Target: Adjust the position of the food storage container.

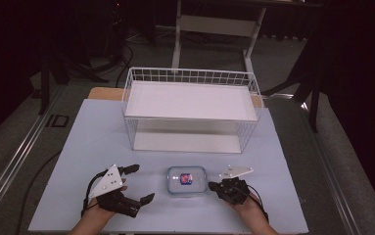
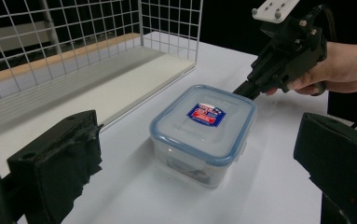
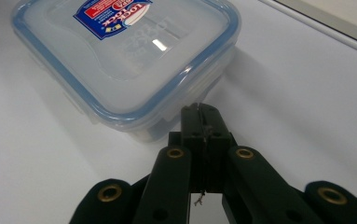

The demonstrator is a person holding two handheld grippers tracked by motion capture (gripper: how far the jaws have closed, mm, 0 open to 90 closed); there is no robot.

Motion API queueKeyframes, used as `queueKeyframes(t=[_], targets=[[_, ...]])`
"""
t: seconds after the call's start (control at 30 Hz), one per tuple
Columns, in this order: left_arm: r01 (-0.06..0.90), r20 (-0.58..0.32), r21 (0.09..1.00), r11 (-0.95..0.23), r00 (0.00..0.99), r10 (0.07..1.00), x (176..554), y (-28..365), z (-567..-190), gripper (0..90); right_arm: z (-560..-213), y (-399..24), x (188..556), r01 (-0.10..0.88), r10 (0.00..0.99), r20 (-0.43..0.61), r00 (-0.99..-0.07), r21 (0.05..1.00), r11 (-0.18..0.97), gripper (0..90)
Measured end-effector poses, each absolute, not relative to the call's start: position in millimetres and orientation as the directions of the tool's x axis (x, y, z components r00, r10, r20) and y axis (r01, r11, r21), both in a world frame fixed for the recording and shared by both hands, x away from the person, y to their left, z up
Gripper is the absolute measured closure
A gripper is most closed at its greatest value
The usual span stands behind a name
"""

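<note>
Container (image 2: 203, 133): rigid, smooth plastic, judged light; best gripped across side walls.
Left gripper (image 1: 137, 183): spread, container ahead.
Right gripper (image 3: 199, 122): pressed together, tips at container's edge.

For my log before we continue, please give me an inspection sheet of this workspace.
Surface: white table, bare around the items.
Job's things: lidded box with blue seal, upright near the front edge; white wire rack behind it.
Clutter: nothing seen.
Grippers: left gripper open, apart from the box; right gripper shut, tips at the box's side.
Cables: a black one trails from each gripper.
Surroundings: dark room, grey floor, stand legs behind.
</note>
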State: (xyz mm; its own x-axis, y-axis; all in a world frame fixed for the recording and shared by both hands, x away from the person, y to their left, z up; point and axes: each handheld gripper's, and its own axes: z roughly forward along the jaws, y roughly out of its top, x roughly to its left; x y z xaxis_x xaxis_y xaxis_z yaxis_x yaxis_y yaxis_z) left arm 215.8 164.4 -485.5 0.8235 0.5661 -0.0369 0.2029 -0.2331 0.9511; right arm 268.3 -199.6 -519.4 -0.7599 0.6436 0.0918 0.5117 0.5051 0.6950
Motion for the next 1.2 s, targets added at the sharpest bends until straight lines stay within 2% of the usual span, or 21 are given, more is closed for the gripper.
queueKeyframes(t=[0.37,0.5,0.57,0.63,0.7,0.83,0.97,1.2], targets=[[0.215,-0.051,0.949,-0.23,0.825,0.563,216,164,-487,1.6,-522,-192,270,0.51,0.65,0.08,-0.756,0.694,0.509,89.6],[0.245,-0.081,0.945,-0.215,0.816,0.572,219,164,-489,1.6,-517,-200,268,0.505,0.668,0.051,-0.742,0.698,0.508,80.8],[0.26,-0.103,0.944,-0.203,0.816,0.568,220,164,-491,1.6,-513,-205,267,0.504,0.671,0.062,-0.739,0.712,0.489,71.6],[0.27,-0.112,0.941,-0.204,0.817,0.565,220,163,-491,1.6,-509,-210,265,0.51,0.684,0.081,-0.725,0.731,0.453,55.3],[0.271,-0.093,0.933,-0.235,0.816,0.571,221,162,-491,1.6,-506,-212,262,0.491,0.692,0.057,-0.72,0.747,0.449,40.4],[0.288,-0.073,0.913,-0.289,0.811,0.58,223,159,-491,1.6,-501,-215,259,0.481,0.654,0.106,-0.749,0.767,0.425,12.4],[0.328,-0.122,0.905,-0.27,0.809,0.576,224,158,-490,1.6,-492,-215,257,0.459,0.685,0.076,-0.725,0.795,0.397,14.4],[0.449,-0.286,0.869,-0.21,0.801,0.526,229,158,-490,2.1,-481,-214,257,0.483,0.662,0.163,-0.732,0.808,0.336,18.1]])
